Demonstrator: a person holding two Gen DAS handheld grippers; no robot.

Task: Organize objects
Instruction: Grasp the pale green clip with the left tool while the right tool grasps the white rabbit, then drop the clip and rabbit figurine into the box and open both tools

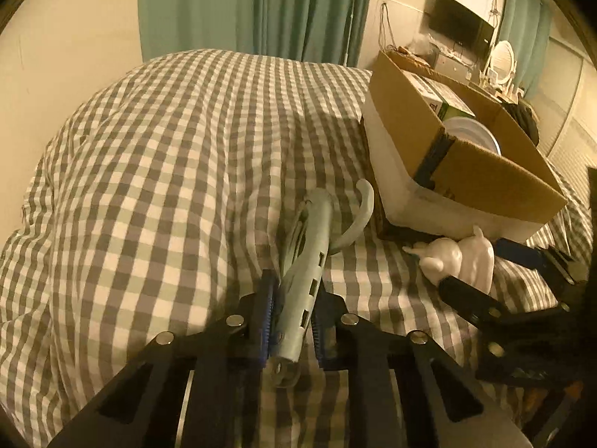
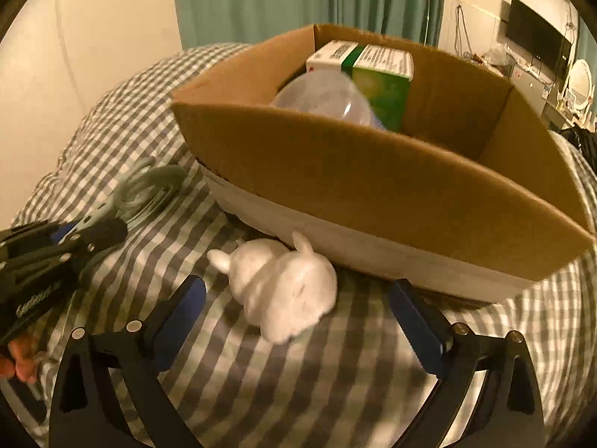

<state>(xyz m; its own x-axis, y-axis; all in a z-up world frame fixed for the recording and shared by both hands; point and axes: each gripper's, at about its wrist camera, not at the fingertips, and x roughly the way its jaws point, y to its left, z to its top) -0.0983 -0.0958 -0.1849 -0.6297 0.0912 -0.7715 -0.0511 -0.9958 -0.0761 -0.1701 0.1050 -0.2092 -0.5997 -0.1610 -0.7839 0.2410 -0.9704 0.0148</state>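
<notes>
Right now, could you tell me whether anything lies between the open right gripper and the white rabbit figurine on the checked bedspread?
Nothing visible does. The white rabbit figurine lies on bare checked bedspread, just ahead of the open right gripper.

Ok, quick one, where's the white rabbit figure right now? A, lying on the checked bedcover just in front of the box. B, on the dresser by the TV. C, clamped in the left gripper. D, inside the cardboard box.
A: the white rabbit figure lies on the checked bedcover beside the cardboard box, between the open fingers of the right gripper, while the left gripper is shut on a pale blue hanger.
</notes>
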